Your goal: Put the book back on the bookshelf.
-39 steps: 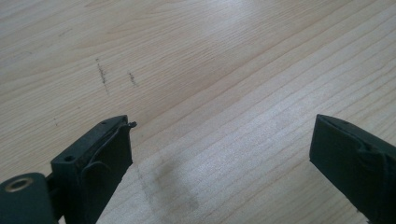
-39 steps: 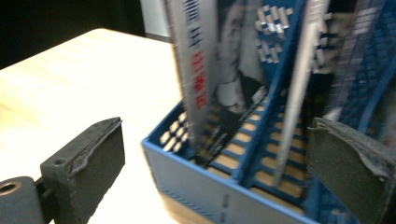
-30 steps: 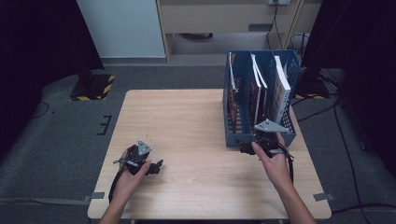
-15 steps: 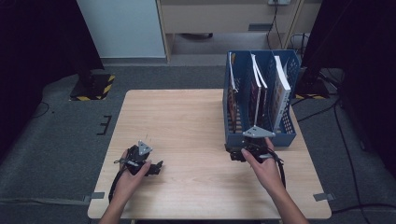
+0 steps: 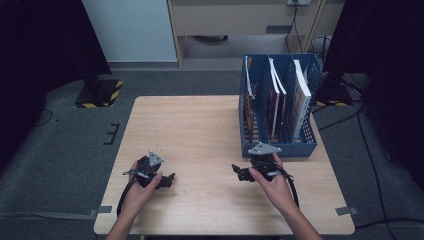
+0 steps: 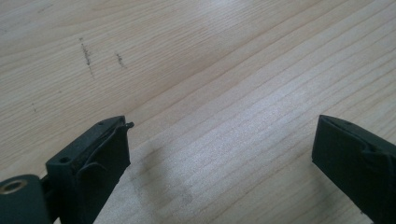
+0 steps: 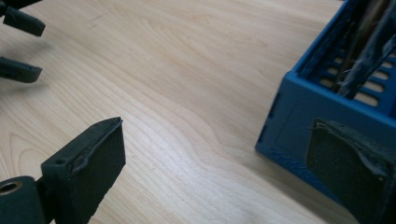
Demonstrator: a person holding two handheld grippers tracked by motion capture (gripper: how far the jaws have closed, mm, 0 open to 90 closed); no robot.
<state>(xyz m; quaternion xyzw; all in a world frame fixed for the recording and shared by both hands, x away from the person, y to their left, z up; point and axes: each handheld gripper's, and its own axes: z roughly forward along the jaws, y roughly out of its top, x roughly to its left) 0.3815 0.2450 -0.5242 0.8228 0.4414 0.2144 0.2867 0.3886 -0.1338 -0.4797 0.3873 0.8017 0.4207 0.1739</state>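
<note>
A blue file rack (image 5: 278, 148) stands at the table's right side, holding several upright books (image 5: 300, 95) in its slots. My right gripper (image 5: 237, 172) is held low over the table just in front of the rack's near left corner, pointing left, jaws open and empty. In the right gripper view its jaws (image 7: 215, 168) are spread wide, with the rack's corner (image 7: 299, 107) behind the right jaw. My left gripper (image 5: 169, 181) rests near the front left of the table, pointing right, open and empty. The left gripper view has its jaws (image 6: 219, 154) wide apart above bare wood.
The light wooden table (image 5: 200, 125) lies bare between the two grippers and toward the far left. The other hand's jaws (image 7: 18, 70) appear at the top left of the right gripper view. Cables run on the grey floor (image 5: 65, 150) around the table.
My right gripper has moved left, from the rack's front right to its near left corner, and turned to point left. The left gripper has stayed put.
</note>
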